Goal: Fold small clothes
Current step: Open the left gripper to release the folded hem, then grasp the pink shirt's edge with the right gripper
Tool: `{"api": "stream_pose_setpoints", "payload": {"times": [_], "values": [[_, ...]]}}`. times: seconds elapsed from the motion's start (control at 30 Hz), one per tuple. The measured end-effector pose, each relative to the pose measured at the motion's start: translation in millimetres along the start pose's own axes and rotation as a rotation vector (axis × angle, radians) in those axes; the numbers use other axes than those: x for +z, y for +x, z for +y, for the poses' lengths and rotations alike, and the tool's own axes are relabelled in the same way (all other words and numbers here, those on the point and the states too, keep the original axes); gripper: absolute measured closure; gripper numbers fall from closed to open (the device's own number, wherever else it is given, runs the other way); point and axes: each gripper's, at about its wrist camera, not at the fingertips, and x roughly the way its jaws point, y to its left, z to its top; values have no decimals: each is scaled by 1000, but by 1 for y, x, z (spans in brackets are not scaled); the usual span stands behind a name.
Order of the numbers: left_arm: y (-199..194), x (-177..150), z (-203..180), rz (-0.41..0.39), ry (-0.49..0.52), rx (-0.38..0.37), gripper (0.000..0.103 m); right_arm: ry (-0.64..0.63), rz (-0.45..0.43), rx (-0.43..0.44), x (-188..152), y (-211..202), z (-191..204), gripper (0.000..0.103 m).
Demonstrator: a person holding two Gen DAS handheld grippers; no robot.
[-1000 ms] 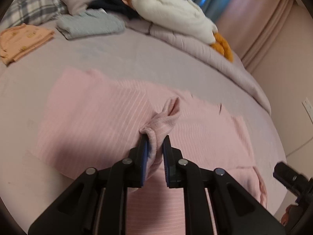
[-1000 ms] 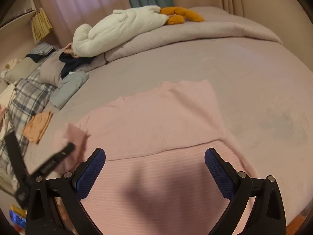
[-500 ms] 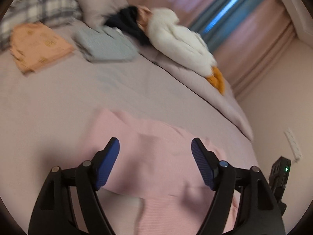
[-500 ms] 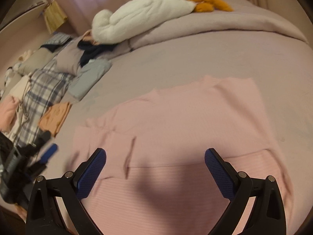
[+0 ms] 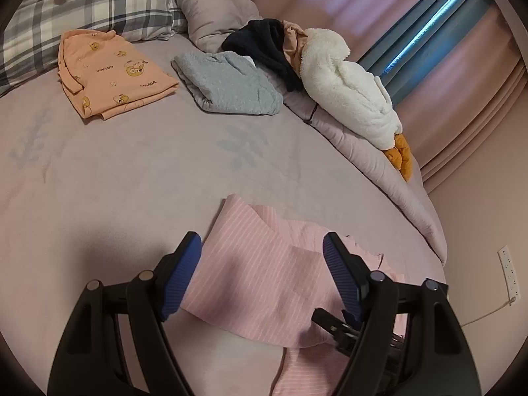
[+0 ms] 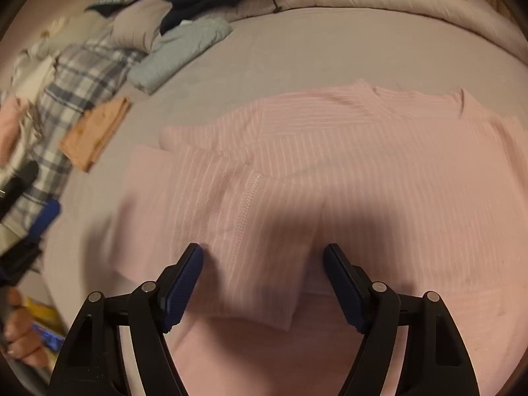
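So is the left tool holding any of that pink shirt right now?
No. The left gripper has its fingers spread apart above the pink shirt, which lies flat on the bed, pinched by nothing.

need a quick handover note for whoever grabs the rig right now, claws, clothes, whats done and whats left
Left claw: open, holding nothing, above the left edge of the pink striped top.
Right claw: jaws have just been closing but still stand apart; a folded-in pink sleeve lies between them, not pinched yet.
Clothes: the pink top lies flat on the bed. The orange printed top and grey-blue top sit folded near the pillows.
Done: two pieces folded; the left sleeve of the pink top is turned in.
Left: the rest of the pink top's folds. A dark garment lies unfolded by the pillows.
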Motion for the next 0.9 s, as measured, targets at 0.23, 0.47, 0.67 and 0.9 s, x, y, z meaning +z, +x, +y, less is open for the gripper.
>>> {"api": "stream_pose_setpoints", "payload": {"times": [0.23, 0.47, 0.67, 0.9], "values": [[2, 4, 6, 10, -38, -7, 27, -79, -65, -64, 5, -15, 7, 86], [-1, 4, 5, 3, -36, -8, 27, -105, -146, -30, 10, -45, 12, 91], [-2, 6, 7, 0, -44, -12, 27, -122, -216, -14, 23, -66, 21, 92], [-1, 8, 11, 1, -54, -4, 26, -126, -292, -30, 37, -91, 24, 92]]}}
